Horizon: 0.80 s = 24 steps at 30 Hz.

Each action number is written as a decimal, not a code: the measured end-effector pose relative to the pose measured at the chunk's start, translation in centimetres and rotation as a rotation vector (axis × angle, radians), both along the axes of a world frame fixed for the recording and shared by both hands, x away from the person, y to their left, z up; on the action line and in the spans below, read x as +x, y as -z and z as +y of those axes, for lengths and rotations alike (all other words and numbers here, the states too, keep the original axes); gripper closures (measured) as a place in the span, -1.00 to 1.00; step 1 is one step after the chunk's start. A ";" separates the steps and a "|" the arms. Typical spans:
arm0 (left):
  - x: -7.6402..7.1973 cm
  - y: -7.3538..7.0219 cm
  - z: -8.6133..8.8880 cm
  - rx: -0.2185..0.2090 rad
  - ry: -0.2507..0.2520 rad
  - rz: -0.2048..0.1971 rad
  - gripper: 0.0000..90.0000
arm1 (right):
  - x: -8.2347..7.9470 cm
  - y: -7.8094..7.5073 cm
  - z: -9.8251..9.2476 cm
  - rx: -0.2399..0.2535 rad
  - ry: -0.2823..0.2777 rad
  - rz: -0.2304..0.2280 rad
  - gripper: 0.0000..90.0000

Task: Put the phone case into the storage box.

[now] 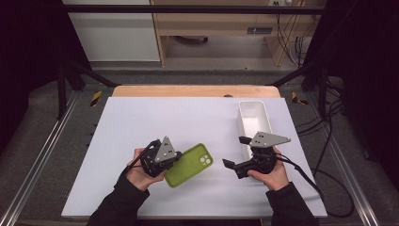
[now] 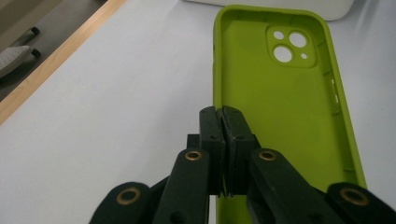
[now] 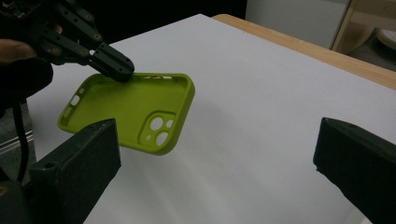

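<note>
A lime-green phone case (image 1: pixel 190 165) is held over the white table, open side up, with its camera cut-outs toward the right. My left gripper (image 1: pixel 175 158) is shut on the case's long side wall; in the left gripper view the two pads (image 2: pixel 223 116) pinch that wall of the case (image 2: pixel 280 102). In the right gripper view the case (image 3: pixel 126 107) hangs tilted just above the table, with the left gripper (image 3: pixel 119 69) clamped on its far rim. My right gripper (image 1: pixel 236 151) stands open to the right of the case, its jaws (image 3: pixel 219 140) wide apart with nothing between them.
A long white tray (image 1: pixel 254 120) stands at the back right, just beyond my right hand. The white tabletop (image 1: pixel 141 122) has a wooden strip (image 1: pixel 195 91) along its far edge. Cables trail off the table's right side.
</note>
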State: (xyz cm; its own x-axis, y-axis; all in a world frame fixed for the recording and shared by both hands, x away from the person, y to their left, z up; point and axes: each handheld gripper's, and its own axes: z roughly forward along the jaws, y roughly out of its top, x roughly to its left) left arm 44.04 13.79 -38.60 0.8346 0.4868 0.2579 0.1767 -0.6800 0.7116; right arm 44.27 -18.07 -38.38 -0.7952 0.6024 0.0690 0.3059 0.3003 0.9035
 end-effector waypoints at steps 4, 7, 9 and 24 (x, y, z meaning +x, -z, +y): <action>-0.2 -0.1 -0.4 0.012 0.013 -0.010 0.96 | 0.1 -0.1 0.5 -0.009 -0.009 0.008 -0.97; -0.3 -0.1 -0.6 0.011 0.019 -0.019 0.96 | 0.2 -0.1 0.7 0.001 -0.013 0.022 -0.97; -0.4 0.0 -0.8 0.012 0.023 -0.023 0.96 | 0.3 -0.1 0.8 0.005 -0.013 0.028 -0.97; -0.8 -0.3 -1.7 0.020 0.047 -0.058 0.96 | 1.1 0.2 2.2 -0.032 -0.022 0.085 -0.94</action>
